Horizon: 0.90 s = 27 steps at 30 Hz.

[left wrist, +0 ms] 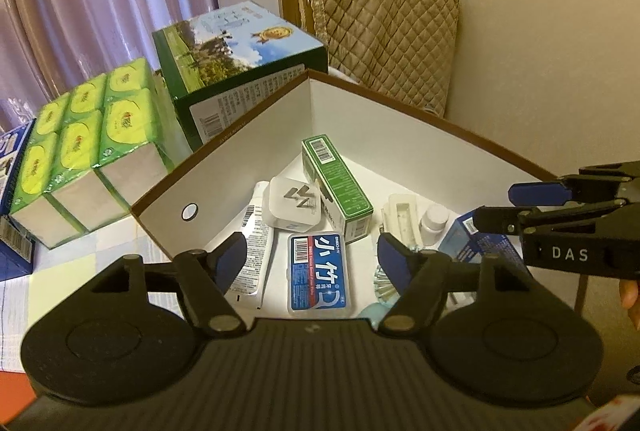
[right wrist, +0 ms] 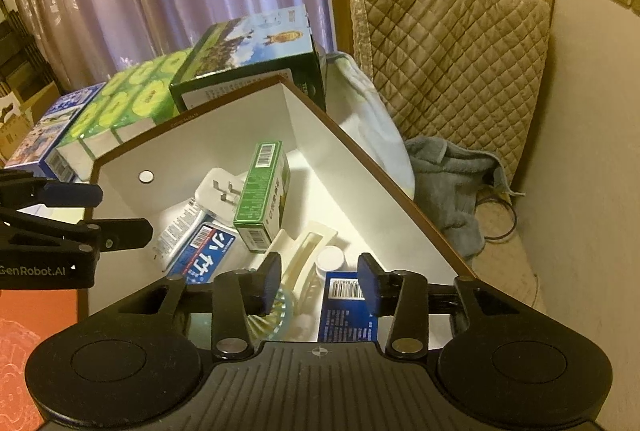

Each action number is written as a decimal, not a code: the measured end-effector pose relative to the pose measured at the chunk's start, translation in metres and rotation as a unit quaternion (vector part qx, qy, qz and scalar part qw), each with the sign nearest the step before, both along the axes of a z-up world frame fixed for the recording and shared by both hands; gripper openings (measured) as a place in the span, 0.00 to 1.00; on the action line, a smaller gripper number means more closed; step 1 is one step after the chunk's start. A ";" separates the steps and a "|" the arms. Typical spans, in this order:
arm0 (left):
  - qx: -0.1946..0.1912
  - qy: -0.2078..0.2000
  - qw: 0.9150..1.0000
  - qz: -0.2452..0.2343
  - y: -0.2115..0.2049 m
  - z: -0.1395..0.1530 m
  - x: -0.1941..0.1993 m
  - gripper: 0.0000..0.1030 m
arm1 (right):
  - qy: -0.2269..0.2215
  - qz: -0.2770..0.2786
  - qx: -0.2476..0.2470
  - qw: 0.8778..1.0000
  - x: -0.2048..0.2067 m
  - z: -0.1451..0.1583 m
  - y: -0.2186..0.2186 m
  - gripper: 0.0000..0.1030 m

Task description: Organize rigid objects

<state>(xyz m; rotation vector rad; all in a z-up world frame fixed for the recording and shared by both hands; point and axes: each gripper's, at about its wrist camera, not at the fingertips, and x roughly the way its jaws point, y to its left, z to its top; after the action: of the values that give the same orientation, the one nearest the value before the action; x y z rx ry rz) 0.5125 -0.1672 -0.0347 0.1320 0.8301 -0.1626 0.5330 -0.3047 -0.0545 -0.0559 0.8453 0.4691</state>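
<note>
A white box with a brown rim [left wrist: 308, 111] [right wrist: 320, 159] holds a green carton [left wrist: 340, 187] [right wrist: 264, 191], a white plug adapter [left wrist: 294, 205], a white tube [left wrist: 254, 243], a blue floss case [left wrist: 318, 273] [right wrist: 208, 251], a cream hair clip [right wrist: 308, 251], a small white bottle [right wrist: 330, 259] and a dark blue carton [right wrist: 346, 311]. My left gripper [left wrist: 312, 257] hangs open above the floss case, touching nothing. Over the bottle and blue carton, my right gripper [right wrist: 320, 285] is open, its pads clear of both. Each gripper also shows at the other view's edge.
Behind the box lie a green tissue pack [left wrist: 88, 135] and a large green printed carton [left wrist: 240, 55]. A quilted cover [left wrist: 384, 31] drapes a seat at the wall, with a grey towel [right wrist: 452, 183] beside the box. A curtain hangs at the back left.
</note>
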 end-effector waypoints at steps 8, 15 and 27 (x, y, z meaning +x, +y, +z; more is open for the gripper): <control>0.001 -0.048 0.999 0.013 0.005 0.019 -0.044 0.72 | -0.013 -0.006 0.017 1.000 -0.027 0.014 -0.008 0.51; -0.016 -0.074 0.997 0.027 0.028 0.036 -0.098 0.73 | -0.021 -0.015 0.039 0.999 -0.067 0.025 -0.015 0.54; -0.018 -0.058 0.995 0.080 0.077 0.048 -0.188 0.72 | 0.005 -0.034 0.055 0.998 -0.146 0.031 -0.002 0.55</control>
<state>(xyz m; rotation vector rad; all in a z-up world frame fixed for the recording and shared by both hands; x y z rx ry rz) 0.3242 -0.0903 0.0137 0.0405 0.7188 -0.0194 0.3875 -0.3072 -0.0231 0.0769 0.8280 0.4512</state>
